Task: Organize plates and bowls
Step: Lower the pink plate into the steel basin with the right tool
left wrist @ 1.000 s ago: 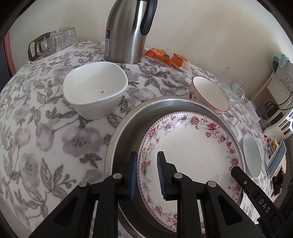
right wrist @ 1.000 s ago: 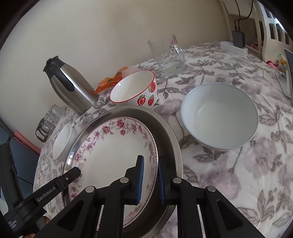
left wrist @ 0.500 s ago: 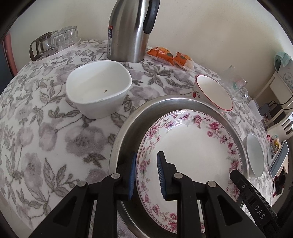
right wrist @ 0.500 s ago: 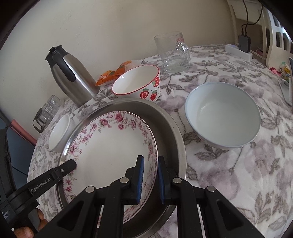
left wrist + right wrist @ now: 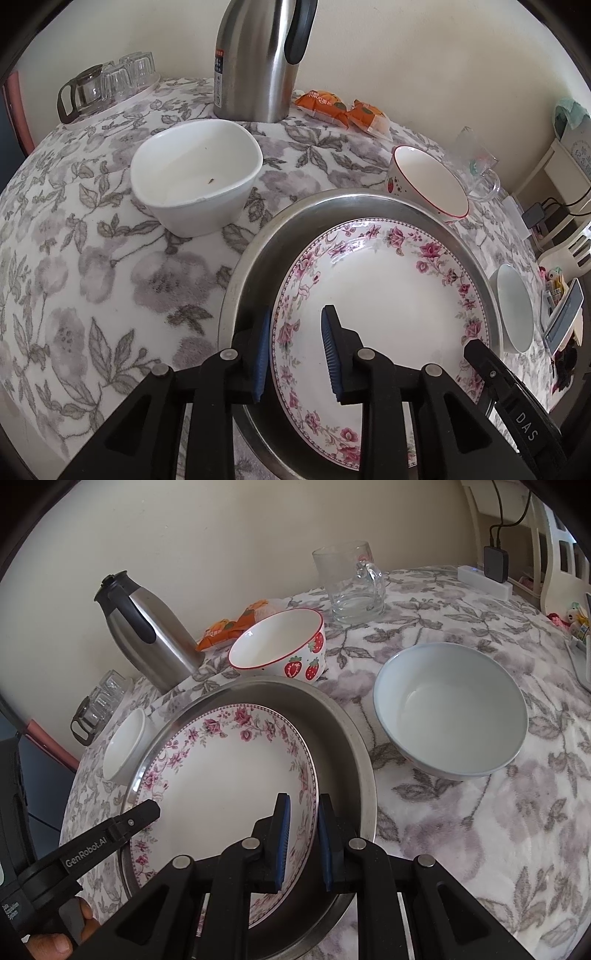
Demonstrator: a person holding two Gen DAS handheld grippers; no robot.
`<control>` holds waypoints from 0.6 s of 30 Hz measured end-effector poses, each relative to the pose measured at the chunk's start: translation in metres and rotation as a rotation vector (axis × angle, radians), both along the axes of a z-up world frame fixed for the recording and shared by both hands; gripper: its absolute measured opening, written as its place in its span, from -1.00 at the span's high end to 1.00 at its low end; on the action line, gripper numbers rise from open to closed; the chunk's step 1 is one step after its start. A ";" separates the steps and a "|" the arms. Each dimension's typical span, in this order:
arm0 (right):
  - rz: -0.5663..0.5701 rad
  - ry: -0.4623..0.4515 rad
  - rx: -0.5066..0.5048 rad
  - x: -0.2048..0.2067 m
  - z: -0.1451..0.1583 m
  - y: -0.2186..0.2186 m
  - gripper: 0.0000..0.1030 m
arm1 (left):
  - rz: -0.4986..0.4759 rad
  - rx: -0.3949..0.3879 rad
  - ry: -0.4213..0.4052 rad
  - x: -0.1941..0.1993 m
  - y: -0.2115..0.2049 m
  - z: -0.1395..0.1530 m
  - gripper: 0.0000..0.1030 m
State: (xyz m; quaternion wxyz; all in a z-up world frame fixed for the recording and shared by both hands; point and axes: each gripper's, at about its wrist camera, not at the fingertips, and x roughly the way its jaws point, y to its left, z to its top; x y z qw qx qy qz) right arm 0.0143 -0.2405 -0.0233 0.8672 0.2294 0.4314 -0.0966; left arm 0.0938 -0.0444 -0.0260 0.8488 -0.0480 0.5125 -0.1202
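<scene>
A white plate with a pink rose border lies inside a round steel tray. My left gripper straddles the plate's left rim with its jaws apart, wider than before. My right gripper straddles the plate's right rim with a narrow gap. A white squarish bowl sits left of the tray. A strawberry bowl sits behind it. A pale blue bowl sits to the right.
A steel thermos jug, orange snack packets and a glass mug stand at the back. Small glasses stand on the far left. A power strip lies at the far right. The floral cloth covers the table.
Both grippers and the plate came down; the plate now rests lower in the tray. The left jaws have spread wider around the rim. The right jaws look about the same.
</scene>
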 end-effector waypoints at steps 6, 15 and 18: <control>0.011 -0.003 -0.007 -0.001 0.002 0.001 0.68 | -0.001 -0.008 0.017 0.001 0.000 -0.001 0.37; 0.016 -0.007 -0.007 -0.001 0.003 0.001 0.66 | 0.003 -0.013 0.012 0.001 0.000 -0.002 0.37; 0.017 -0.006 -0.011 -0.001 0.003 0.002 0.66 | 0.004 -0.019 0.007 0.002 0.001 -0.003 0.37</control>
